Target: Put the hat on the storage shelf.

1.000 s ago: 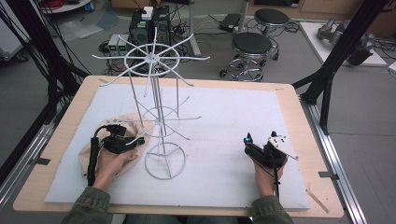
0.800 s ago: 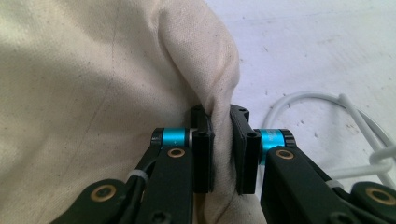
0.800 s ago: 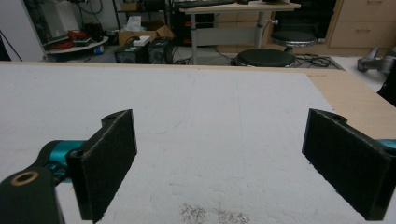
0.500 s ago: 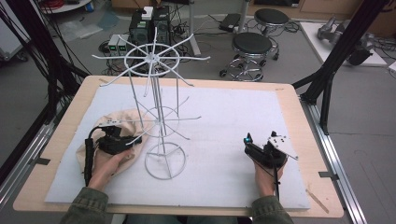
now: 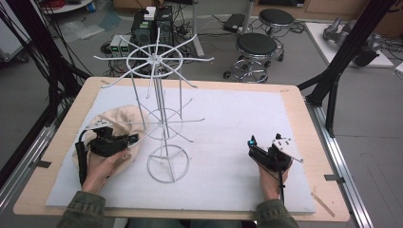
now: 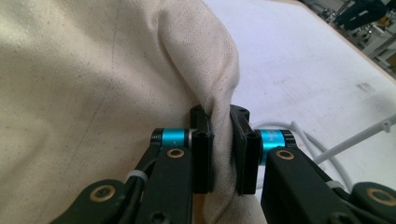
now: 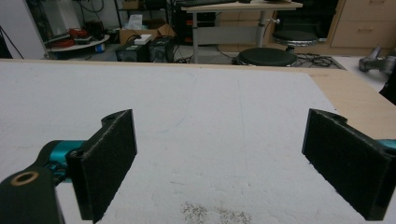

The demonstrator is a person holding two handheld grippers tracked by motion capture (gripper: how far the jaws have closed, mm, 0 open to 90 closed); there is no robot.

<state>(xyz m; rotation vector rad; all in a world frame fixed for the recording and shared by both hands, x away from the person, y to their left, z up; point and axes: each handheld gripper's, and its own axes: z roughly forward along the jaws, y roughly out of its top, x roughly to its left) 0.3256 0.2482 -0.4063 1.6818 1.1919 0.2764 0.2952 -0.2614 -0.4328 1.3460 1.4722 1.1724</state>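
Note:
A cream cloth hat (image 5: 116, 124) lies bunched on the white mat at the left, beside the white wire rack (image 5: 161, 118). My left gripper (image 5: 127, 140) is shut on a fold of the hat's fabric (image 6: 219, 93), which is pinched between the two black jaws in the left gripper view (image 6: 223, 154). The rack's wire base (image 6: 327, 144) curves just to the right of the jaws. My right gripper (image 5: 254, 145) rests low over the mat at the right, open, with nothing between its pads (image 7: 219, 163).
The rack's circular foot (image 5: 167, 164) stands on the white mat (image 5: 228, 118) between my hands, with wire arms spreading at two heights. The wooden table edge (image 5: 313, 137) runs along the right. Stools and computer gear sit on the floor beyond.
My left gripper has lifted a little and drawn the pinched cloth up and toward the rack, so the hat bunches more. The right gripper has stayed where it was.

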